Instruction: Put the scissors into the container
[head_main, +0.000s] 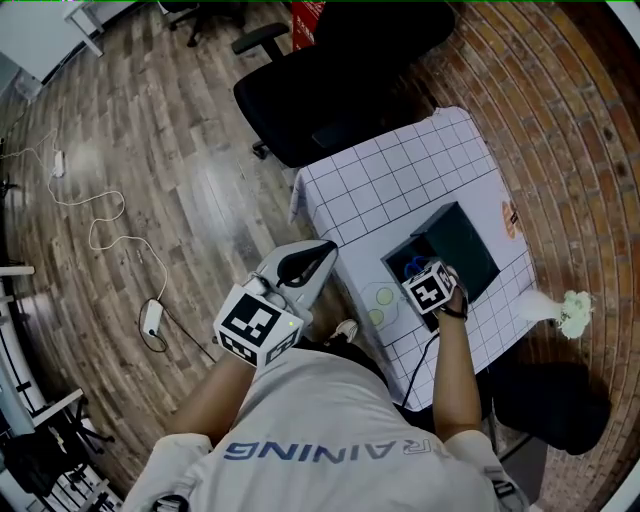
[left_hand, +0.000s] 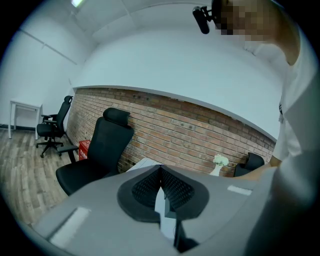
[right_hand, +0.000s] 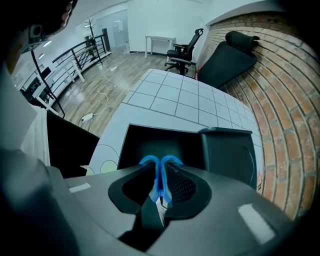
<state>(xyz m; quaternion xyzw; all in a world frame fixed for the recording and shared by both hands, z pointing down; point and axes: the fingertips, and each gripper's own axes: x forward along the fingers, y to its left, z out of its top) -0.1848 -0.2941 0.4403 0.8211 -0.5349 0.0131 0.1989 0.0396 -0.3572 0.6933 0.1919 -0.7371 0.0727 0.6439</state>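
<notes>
Scissors (right_hand: 149, 161) are pinched between the right gripper (right_hand: 160, 174) jaws, blue handle loops poking out just past the jaw tips, the metal part running back between the pads. The open dark container (right_hand: 165, 129) is directly ahead of and below that claw, its lid (right_hand: 227, 150) flipped up to the claw's right, on the checked table (right_hand: 170, 95). Step in hand looks like the carry-to-drop, scissors over the opening but not released. Next move likely: lower a bit so the loops clear the near rim, then part the jaws. Left gripper (left_hand: 161, 176) jaws are together on nothing, held off the table's side, a black chair (left_hand: 100, 150) ahead of it.
</notes>
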